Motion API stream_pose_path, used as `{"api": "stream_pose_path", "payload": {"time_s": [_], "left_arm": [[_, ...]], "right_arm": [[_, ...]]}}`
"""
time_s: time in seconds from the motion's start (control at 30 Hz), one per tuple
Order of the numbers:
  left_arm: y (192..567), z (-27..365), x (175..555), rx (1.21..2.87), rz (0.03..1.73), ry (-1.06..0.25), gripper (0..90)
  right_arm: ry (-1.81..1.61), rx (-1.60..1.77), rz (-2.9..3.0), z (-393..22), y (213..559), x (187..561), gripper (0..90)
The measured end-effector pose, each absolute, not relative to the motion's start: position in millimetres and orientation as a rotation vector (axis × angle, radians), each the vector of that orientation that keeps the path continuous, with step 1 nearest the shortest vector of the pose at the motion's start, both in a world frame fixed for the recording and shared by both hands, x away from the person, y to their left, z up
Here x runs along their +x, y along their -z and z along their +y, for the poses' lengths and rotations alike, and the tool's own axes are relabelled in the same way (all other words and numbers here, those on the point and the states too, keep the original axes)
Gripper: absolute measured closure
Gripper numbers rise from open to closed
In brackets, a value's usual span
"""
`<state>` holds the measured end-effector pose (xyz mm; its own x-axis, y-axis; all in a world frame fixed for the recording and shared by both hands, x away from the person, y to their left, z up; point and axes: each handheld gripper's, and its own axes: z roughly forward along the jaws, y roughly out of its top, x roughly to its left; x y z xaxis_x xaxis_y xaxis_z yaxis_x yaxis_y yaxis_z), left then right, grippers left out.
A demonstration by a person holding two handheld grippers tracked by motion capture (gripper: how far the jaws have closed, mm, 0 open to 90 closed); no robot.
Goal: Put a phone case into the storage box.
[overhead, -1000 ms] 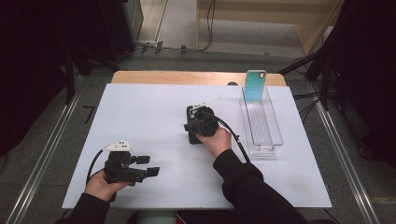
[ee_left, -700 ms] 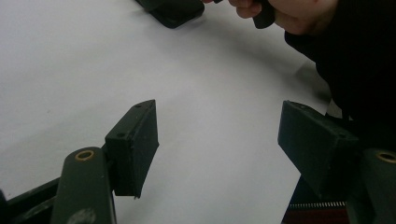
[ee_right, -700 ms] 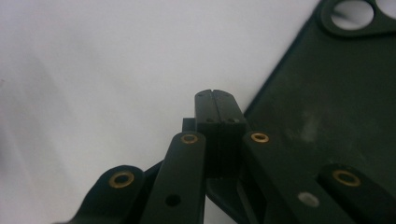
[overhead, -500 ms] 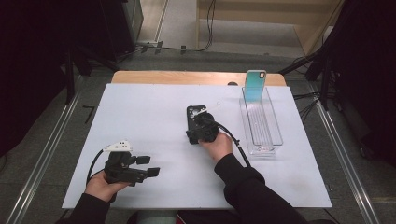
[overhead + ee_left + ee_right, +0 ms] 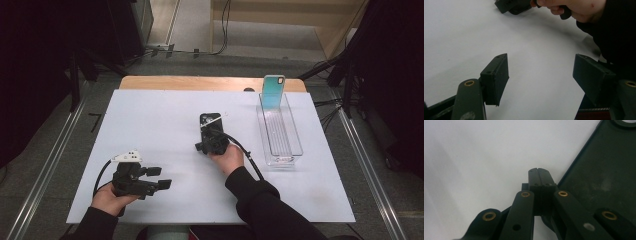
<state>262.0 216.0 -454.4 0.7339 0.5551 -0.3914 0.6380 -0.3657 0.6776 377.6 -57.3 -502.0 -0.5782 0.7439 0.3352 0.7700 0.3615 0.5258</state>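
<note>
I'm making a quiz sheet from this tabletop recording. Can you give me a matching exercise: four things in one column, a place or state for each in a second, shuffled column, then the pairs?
Things:
1. left tool
2. right tool
3. black phone case
4. teal phone case

Place or state:
A. stands upright at the far end of the clear tray
B. jaws pressed together, nothing between them
C. lies flat on the white mat, mid-table
D. jaws apart, over bare mat near the front edge

Pairs: 1-D, 2-B, 3-C, 4-A

bright even light on the white table (image 5: 150,115), surroundings pretty dark, close-ups soft and blurry, faint shadow at 1 o'clock under the hand (image 5: 574,7)
</note>
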Motion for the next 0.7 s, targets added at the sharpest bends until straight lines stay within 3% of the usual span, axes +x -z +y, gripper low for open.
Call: {"api": "stream_pose_path", "payload": {"time_s": [0.63, 0.7], "left_arm": [[455.0, 215.4, 262.3, 2.059, 0.902, 0.118, 29.1], [454.5, 214.8, 261.9, 2.061, 0.9, 0.12, 29.1]], "right_arm": [[1.008, -1.469, -2.557, -94.2, 501.9, 378.0, 87.6], [1.022, -1.404, -2.583, -92.3, 500.2, 376.1, 81.4]]}}
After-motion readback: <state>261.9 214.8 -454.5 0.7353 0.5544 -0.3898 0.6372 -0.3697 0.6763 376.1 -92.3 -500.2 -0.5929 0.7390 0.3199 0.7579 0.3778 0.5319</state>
